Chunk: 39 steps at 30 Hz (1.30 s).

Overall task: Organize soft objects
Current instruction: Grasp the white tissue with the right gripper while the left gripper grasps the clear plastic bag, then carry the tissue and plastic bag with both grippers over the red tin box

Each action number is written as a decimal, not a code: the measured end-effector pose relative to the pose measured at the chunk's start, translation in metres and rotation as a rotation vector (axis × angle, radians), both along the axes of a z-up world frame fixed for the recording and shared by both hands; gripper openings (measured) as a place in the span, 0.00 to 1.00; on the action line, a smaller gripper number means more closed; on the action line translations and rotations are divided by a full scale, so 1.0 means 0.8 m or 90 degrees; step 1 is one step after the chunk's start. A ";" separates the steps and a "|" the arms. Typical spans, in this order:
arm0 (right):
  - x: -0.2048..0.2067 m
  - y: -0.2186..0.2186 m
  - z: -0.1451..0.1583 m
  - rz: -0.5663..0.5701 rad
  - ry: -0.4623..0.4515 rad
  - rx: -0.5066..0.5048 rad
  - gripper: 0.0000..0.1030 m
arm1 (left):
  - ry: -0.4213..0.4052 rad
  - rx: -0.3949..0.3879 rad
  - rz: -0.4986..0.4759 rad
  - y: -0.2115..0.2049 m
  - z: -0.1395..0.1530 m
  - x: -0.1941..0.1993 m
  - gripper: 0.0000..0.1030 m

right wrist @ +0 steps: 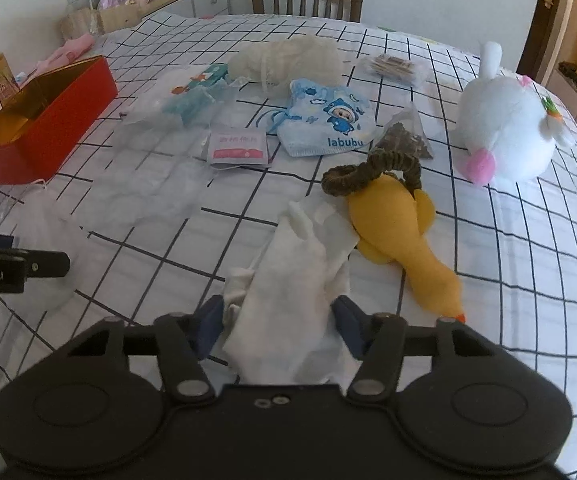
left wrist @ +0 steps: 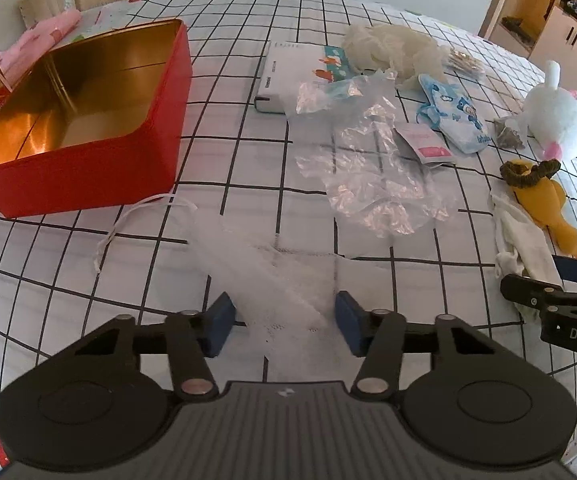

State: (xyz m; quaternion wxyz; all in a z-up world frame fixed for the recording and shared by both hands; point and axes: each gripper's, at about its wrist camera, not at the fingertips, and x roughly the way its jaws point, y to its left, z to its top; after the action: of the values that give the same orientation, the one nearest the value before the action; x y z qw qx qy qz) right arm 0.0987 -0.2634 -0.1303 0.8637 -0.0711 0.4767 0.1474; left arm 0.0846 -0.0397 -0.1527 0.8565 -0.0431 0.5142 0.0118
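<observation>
Mesh bag [left wrist: 284,280] between half-open left jaws; white cloth [right wrist: 288,280] pinched by right jaws.

The left gripper [left wrist: 284,322] is straddling a white mesh bag [left wrist: 276,276]; a red tin [left wrist: 88,168] is sitting at ten o'clock.

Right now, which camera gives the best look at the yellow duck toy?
The right wrist view: the yellow duck toy lies whole near the middle, orange beak included. In the left wrist view it sits small at the right edge, its lower end hidden behind the right gripper.
</observation>
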 end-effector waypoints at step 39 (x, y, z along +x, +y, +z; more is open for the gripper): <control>0.006 0.030 0.122 0.153 -0.110 0.133 0.09 | -0.123 0.019 0.034 0.031 0.111 -0.014 0.15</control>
State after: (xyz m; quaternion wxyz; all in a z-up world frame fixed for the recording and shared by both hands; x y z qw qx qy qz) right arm 0.1038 -0.2390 -0.0328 0.8803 -0.0498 0.3705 0.2920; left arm 0.0732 -0.0150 -0.0637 0.9020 -0.0451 0.4276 0.0382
